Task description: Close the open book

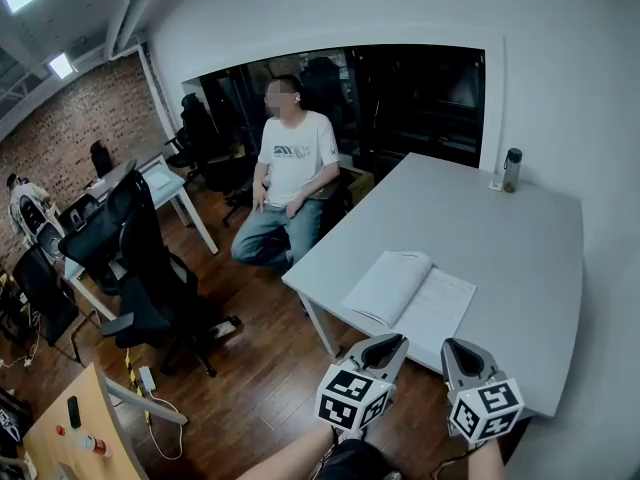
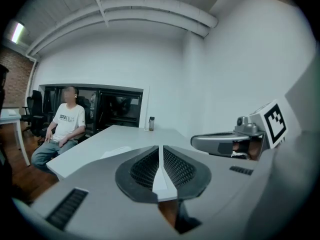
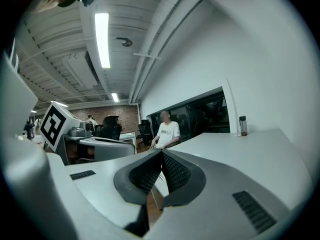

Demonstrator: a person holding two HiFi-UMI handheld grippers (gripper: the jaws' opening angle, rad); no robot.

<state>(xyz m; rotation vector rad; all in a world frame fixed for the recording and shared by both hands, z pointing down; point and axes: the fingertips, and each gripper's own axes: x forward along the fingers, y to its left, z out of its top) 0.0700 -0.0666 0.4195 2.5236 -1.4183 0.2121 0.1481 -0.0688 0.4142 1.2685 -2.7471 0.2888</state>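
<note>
While the open book (image 1: 410, 292) is lying flat with its pages spread, close to the near edge of the white table (image 1: 520, 258), both grippers are hanging side by side at the near side of it, apart from the book. The left gripper (image 1: 393, 342) is pointing towards the book's left page; in its own view its jaws are standing all but together, only a thin slit showing between them and nothing in it. The right gripper (image 1: 456, 349) is sitting just to the right of it, aimed at the table's near edge by the right page, its jaws pressed fully together on nothing. A dark bottle (image 1: 512, 169) is standing upright at the far right corner of the table, well apart from the book. A person (image 1: 295, 173) is sitting by the table's far left side, and black office chairs (image 1: 140, 258) are standing on the wooden floor to the left.
</note>
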